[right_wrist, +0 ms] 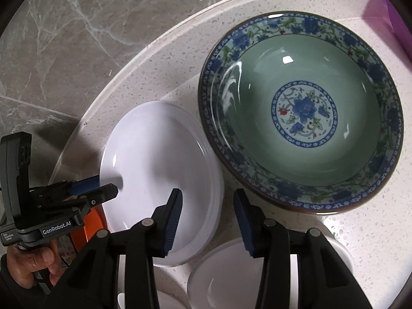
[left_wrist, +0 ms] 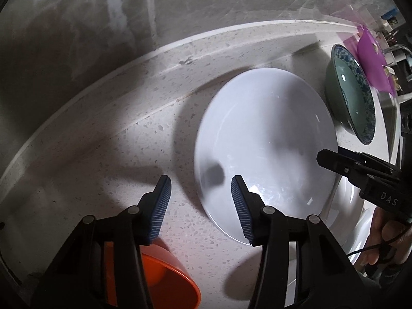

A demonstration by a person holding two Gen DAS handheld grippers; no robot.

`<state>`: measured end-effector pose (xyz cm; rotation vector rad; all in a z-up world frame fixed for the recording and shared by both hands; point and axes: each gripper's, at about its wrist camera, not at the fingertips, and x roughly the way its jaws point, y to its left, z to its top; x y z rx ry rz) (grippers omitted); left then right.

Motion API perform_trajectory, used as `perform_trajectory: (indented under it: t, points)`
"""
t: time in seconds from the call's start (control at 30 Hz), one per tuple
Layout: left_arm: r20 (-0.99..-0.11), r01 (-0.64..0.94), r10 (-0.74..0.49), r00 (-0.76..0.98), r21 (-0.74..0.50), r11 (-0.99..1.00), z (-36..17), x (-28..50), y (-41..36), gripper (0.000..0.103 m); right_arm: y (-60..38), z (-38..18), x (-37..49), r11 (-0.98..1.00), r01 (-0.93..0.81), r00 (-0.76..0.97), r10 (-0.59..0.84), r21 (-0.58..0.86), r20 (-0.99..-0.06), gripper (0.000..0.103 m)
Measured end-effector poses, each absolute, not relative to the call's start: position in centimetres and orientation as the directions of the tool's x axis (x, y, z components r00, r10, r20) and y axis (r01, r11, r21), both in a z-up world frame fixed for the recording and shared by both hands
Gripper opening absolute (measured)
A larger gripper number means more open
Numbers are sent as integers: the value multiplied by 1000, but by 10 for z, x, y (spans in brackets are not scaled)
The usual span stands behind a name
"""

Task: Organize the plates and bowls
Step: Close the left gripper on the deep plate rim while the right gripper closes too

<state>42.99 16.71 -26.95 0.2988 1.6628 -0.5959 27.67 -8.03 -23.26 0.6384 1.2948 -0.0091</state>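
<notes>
A white deep plate [left_wrist: 265,141] lies on the speckled counter; it also shows in the right wrist view [right_wrist: 159,164], seemingly on top of other white plates. My left gripper [left_wrist: 200,188] is open, its jaws astride the plate's near left rim. My right gripper [right_wrist: 207,200] is open, astride the plate's right rim, empty. A green bowl with a blue floral rim [right_wrist: 301,110] sits to the right of the white plate, also in the left wrist view [left_wrist: 352,95]. An orange bowl [left_wrist: 167,283] lies under my left gripper.
Another white plate [right_wrist: 226,278] lies below my right gripper. A purple object [left_wrist: 373,64] stands past the green bowl, with a faucet behind it. The counter [left_wrist: 103,128] meets a grey marble wall [right_wrist: 77,38] at the back.
</notes>
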Motion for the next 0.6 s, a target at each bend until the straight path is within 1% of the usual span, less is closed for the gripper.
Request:
perform_trajectory:
  t: [0.03,0.07,0.1,0.13,0.43,0.47,0.57,0.6]
  points:
    - [-971,509,-137,-196,-220,832,-273,429,167,34,-79,-234,278,831,350,296,340,433,-893,38]
    - [-969,507,-140,-203,-226,832,-273,428,168,32,-78,-234,277,832,345,295,343,434,-892,35]
    - [-967,507,-143,-211,-234,829,-275,427,167,31,-76,-235,277,832,343,293,346,435,-892,30]
    - [-968,513,-147,-206,-234,826,-276,426,166,31,-73,-236,279,832,342,291,348,436,-891,28]
    - [-966,511,-156,-206,-242,825,-279,426,156,31,-61,-240,286,823,353,303,350,446,-886,28]
    - [-966,512,-157,-207,-243,824,-275,426,164,29,-61,-240,286,827,349,303,344,440,-888,27]
    - [-972,523,-141,-190,-222,823,-274,425,163,26,-60,-241,287,841,344,300,323,418,-897,17]
    - [-973,519,-141,-185,-218,827,-274,426,165,23,-64,-240,287,843,343,300,320,414,-899,14]
